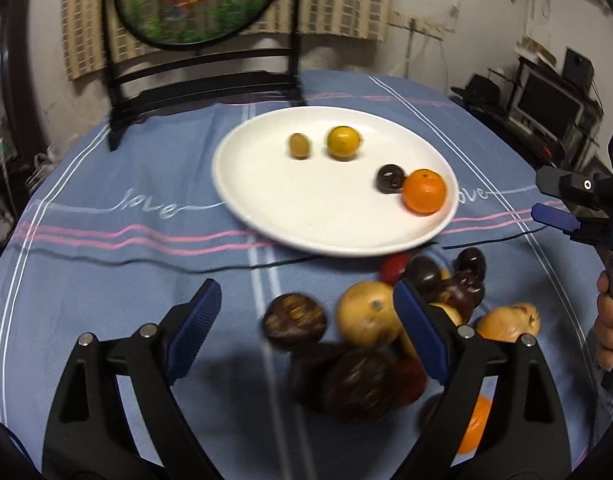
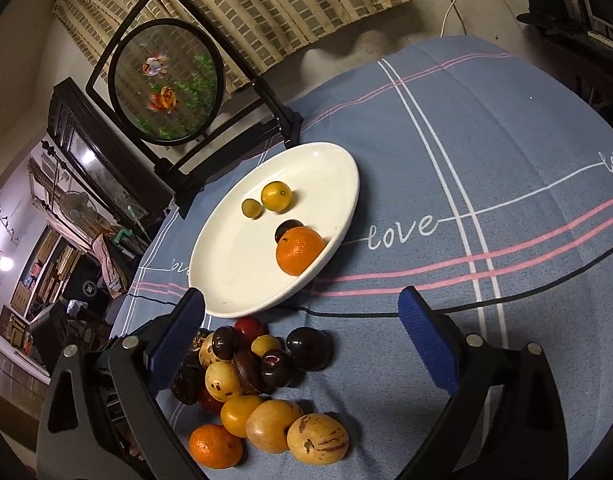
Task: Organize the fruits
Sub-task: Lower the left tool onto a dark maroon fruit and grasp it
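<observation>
Jaws on both the left gripper (image 1: 306, 336) and the right gripper (image 2: 302, 348) are standing wide apart, gripping nothing. At the bottom of each frame the loose fruit pile (image 2: 262, 392) is lying on the tabletop (image 2: 506, 160), just short of the white plate (image 2: 338, 168) at centre frame, which is already carrying an orange (image 2: 300, 251) and three smaller fruits. Sorting seems underway; next, one gripper needs lowering around a single fruit.

plate (image 2: 338, 184): we see glossy white ceramic | cloth (image 2: 486, 152): matt woven blue fabric | orange (image 2: 300, 251): dimpled, slightly shiny peel | pads (image 2: 426, 350): ribbed blue rubber, we think
</observation>
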Available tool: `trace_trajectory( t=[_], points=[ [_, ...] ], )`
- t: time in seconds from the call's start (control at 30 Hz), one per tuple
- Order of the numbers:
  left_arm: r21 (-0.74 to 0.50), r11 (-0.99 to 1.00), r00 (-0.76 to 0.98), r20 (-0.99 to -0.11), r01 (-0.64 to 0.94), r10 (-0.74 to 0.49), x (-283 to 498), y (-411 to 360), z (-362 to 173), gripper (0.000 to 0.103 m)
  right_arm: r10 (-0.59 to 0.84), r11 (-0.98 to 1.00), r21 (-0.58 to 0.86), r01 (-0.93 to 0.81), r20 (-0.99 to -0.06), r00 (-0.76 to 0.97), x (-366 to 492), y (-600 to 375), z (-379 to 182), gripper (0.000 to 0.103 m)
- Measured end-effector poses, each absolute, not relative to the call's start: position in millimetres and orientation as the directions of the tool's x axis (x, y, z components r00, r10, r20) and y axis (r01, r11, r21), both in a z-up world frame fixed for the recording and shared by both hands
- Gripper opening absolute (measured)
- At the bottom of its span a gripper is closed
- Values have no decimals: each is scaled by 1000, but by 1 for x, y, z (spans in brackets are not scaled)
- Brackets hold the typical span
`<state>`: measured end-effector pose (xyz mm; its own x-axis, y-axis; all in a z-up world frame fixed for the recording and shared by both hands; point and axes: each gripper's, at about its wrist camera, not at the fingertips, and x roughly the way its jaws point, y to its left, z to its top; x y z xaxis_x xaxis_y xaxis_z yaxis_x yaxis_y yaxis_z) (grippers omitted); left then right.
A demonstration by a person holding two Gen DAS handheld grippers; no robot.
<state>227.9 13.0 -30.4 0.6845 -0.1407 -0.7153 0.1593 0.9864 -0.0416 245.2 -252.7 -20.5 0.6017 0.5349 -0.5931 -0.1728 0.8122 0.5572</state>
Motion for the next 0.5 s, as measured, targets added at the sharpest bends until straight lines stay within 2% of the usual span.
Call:
trace_trajectory(
  t=[0.13, 0.3, 0.5],
  points=[
    [-21, 968, 642, -745, 250, -182, 237, -13, -29, 84, 537, 807, 570, -154, -600, 593, 248, -256, -22, 98],
    [-16, 955, 619, -759, 296, -204, 239, -31, -34, 62, 543, 804, 572, -164, -594, 594, 246, -256, -19, 98],
    [40, 943, 625, -758, 329, -186, 237, -52, -38, 53, 545, 802, 571, -174, -583, 602, 243, -255, -15, 98]
  ],
)
